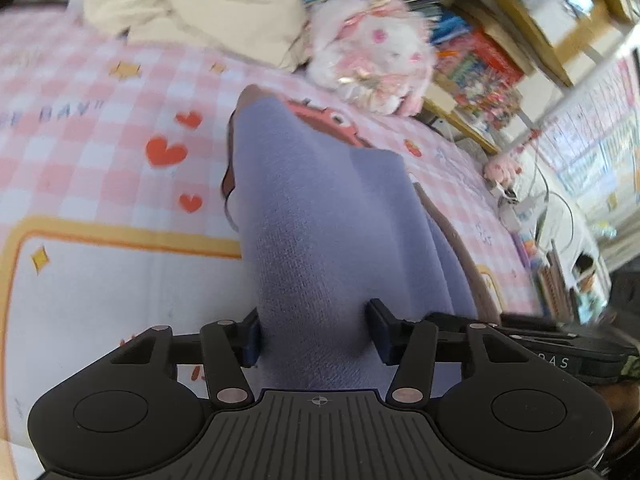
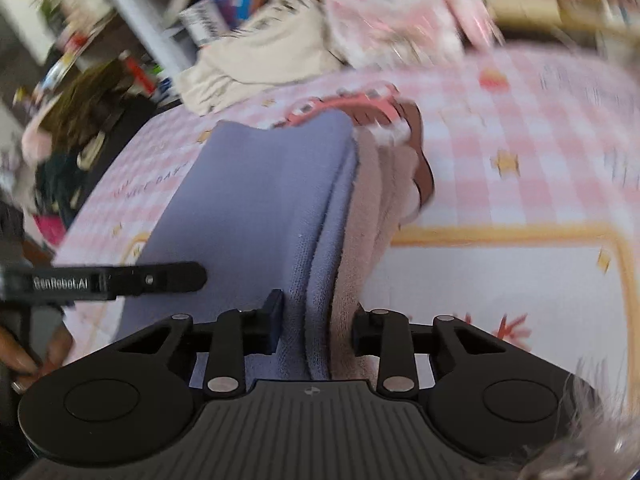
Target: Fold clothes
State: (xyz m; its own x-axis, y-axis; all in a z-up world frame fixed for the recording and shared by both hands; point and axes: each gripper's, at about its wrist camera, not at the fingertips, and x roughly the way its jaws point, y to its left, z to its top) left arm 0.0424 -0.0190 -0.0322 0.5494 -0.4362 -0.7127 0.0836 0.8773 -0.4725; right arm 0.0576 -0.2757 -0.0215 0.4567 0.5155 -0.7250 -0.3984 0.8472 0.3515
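Left wrist view: left tongs point(image 1: 316, 330) pinch a thick bunch of the lavender garment point(image 1: 316, 208), both pads pressed into the cloth, which runs away from them over the pink checked bed cover point(image 1: 80, 80) toward a plush toy point(image 1: 372, 56). Right wrist view: right tongs point(image 2: 318, 326) clamp the stacked layers at the garment's edge point(image 2: 256, 200), lavender over a pinkish lining, narrower than the left; the left tool's arm shows alongside. Judged step: carrying a fold over; keep both grips level, equally tensioned, and lay the edges flush before releasing.
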